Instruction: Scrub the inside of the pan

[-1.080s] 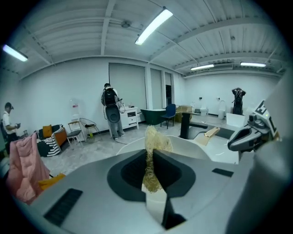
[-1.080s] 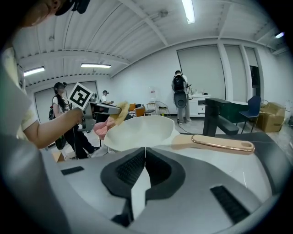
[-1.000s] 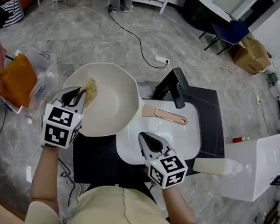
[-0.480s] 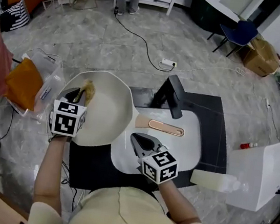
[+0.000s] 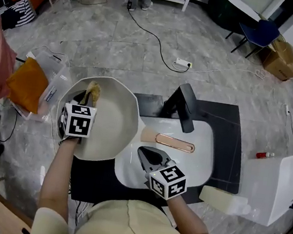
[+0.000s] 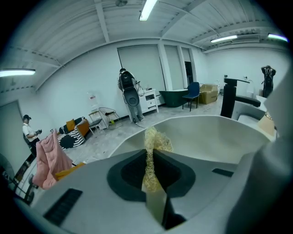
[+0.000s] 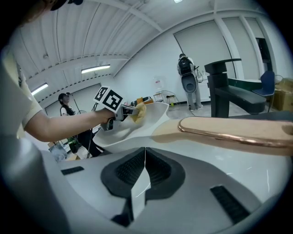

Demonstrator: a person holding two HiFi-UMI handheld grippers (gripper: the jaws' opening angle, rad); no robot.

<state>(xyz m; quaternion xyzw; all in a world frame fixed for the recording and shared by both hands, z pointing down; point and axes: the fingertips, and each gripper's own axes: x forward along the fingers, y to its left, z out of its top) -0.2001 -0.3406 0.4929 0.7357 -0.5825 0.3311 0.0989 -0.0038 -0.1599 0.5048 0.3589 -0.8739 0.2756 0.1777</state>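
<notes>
Held the left gripper [image 5: 87, 97] clamped on a frizzy, straw-coloured scrubber [image 5: 93, 90], pressed to the far inner wall of the pan [image 5: 111, 120], close under the rim. Found that pan round, smooth and cream-white, overhanging the left edge of a glossy white sink [image 5: 202, 148] in a matte black worktop [image 5: 228, 115]. Had the right gripper [image 5: 146, 152] closed on nothing, just short of the flat, pale, copper-trimmed handle [image 5: 171, 142].

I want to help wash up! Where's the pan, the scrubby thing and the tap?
pan [image 5: 114, 119]: head view, on its bare white inside.
scrubber [image 5: 93, 91]: head view, on its yellow tuft.
tap [image 5: 184, 107]: head view, on its black spout.
</notes>
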